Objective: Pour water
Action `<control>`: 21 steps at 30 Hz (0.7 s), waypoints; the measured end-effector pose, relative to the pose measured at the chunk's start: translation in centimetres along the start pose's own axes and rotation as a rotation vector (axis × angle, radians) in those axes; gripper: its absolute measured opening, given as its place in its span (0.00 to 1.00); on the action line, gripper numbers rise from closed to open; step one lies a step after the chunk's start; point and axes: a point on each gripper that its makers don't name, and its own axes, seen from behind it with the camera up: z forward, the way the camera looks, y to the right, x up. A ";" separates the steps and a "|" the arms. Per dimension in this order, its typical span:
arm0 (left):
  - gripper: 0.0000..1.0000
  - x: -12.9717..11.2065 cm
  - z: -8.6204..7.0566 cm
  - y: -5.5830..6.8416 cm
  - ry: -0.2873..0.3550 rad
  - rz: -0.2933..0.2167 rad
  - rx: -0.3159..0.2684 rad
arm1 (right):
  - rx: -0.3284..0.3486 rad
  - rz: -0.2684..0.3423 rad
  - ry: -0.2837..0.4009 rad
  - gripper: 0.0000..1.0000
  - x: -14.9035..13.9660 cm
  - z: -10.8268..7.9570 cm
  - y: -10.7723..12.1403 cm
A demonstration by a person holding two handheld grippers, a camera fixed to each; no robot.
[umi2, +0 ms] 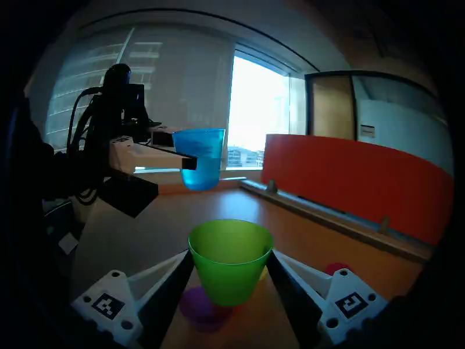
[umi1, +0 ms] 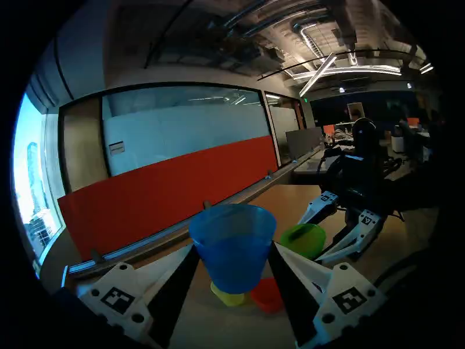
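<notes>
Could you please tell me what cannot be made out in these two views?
Left gripper view: yellow thing and red thing, mostly hidden beneath the blue cup.
Left gripper view: far desks, too dark and small.
Right gripper view: purple thing, partly hidden behind the green cup; that cup's near wall hides its bottom inside.

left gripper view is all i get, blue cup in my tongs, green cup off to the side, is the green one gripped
observer: yes, the right tongs press both sides of the green cup, upright.
operator: is my blue cup tipped
observer: no, seen from the right gripper view the blue cup stands upright in the left tongs.
operator: anything near the green cup's base
observer: a purple round thing on the table, partly behind it.
</notes>
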 end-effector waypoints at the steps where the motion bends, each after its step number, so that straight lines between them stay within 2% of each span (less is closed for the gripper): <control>1: 0.80 0.0 0.0 0.0 0.001 0.003 0.000 | 0.003 0.000 -0.001 0.90 0.0 0.0 -0.1; 21: 0.81 0.7 0.0 0.3 0.026 0.064 -0.013 | 0.054 0.004 -0.013 0.90 -0.6 0.4 -1.8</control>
